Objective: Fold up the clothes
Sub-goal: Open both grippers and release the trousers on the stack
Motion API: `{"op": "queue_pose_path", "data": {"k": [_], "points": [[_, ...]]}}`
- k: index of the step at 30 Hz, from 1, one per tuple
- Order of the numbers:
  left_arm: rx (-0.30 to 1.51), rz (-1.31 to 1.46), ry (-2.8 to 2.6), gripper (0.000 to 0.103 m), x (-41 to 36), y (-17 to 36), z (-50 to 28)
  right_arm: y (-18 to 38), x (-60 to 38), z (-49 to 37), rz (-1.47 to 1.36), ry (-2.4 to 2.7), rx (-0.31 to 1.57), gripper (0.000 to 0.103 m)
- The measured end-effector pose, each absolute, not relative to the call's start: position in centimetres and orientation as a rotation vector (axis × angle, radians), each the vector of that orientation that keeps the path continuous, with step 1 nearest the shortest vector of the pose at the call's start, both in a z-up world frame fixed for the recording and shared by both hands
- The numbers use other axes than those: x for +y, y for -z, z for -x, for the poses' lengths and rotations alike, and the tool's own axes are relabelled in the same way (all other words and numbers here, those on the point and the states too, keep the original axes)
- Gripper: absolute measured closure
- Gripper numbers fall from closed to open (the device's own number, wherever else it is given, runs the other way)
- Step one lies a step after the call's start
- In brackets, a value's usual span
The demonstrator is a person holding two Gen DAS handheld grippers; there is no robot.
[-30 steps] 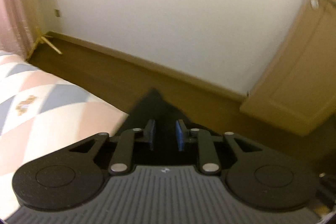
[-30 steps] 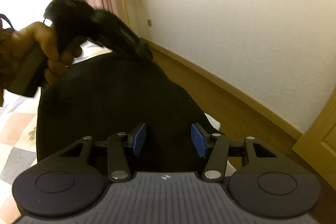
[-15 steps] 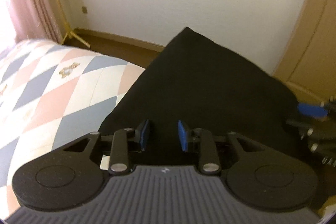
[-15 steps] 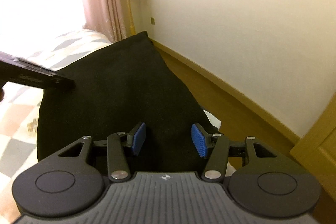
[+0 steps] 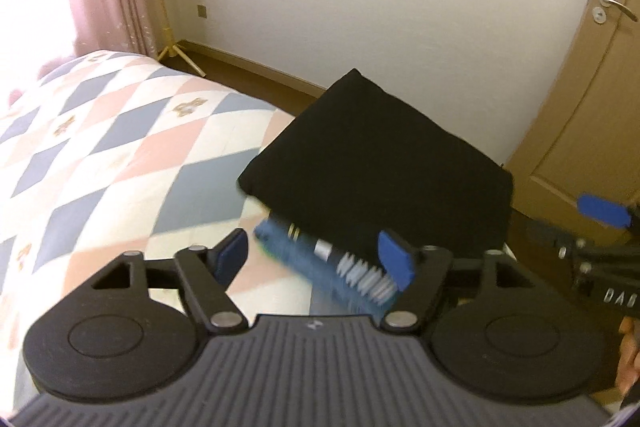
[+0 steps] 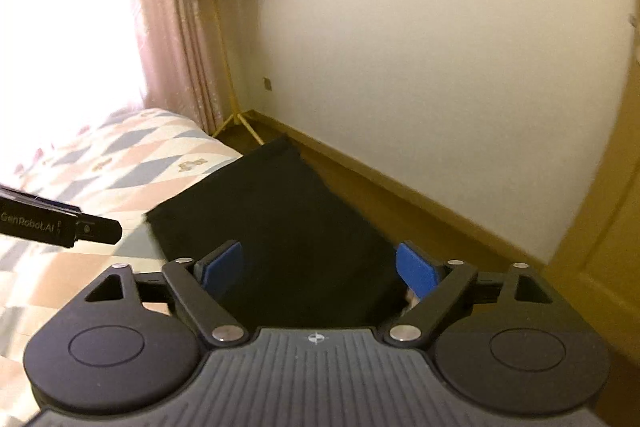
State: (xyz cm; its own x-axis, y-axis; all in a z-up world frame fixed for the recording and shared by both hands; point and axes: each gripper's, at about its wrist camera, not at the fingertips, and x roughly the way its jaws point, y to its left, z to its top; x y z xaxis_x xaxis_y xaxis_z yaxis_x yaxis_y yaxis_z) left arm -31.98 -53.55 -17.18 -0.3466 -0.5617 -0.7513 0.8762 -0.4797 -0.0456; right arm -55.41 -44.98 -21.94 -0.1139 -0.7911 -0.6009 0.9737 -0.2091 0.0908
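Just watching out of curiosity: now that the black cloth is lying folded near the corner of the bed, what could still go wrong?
The folded black garment lies at the bed's corner, above the wooden floor; a nudge might slide it off. It rests on a blue striped garment, an uneven base, so the stack may tip. Both grippers' jaws have just been opening with nothing between them, so nothing steadies it.

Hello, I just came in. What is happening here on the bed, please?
A person holding a gripper in each hand is folding clothes on a bed with a diamond-pattern quilt. A folded black garment lies at the bed's corner, on top of a blue folded item. The left gripper and right gripper have just been opening their jaws; nothing is pinched between them.
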Motion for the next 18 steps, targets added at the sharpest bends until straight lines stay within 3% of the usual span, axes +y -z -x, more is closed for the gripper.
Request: {"op": "queue_pose_path", "data": {"k": [4, 12, 18], "points": [[0.559, -0.852, 1.918, 0.019, -49.0, 14.9, 27.7, 20.5, -38.9, 50.6, -0.769, 1.704, 0.328, 0.01], [0.49, -0.86, 1.889, 0.005, -40.4, 11.4, 21.0, 15.2, -29.0, 43.0, -0.806, 1.763, 0.25, 0.002], [0.439, -0.858, 1.921, 0.001, -34.7, 9.9, 18.6, 12.7, -23.6, 40.2, -0.802, 1.792, 0.203, 0.002]]}}
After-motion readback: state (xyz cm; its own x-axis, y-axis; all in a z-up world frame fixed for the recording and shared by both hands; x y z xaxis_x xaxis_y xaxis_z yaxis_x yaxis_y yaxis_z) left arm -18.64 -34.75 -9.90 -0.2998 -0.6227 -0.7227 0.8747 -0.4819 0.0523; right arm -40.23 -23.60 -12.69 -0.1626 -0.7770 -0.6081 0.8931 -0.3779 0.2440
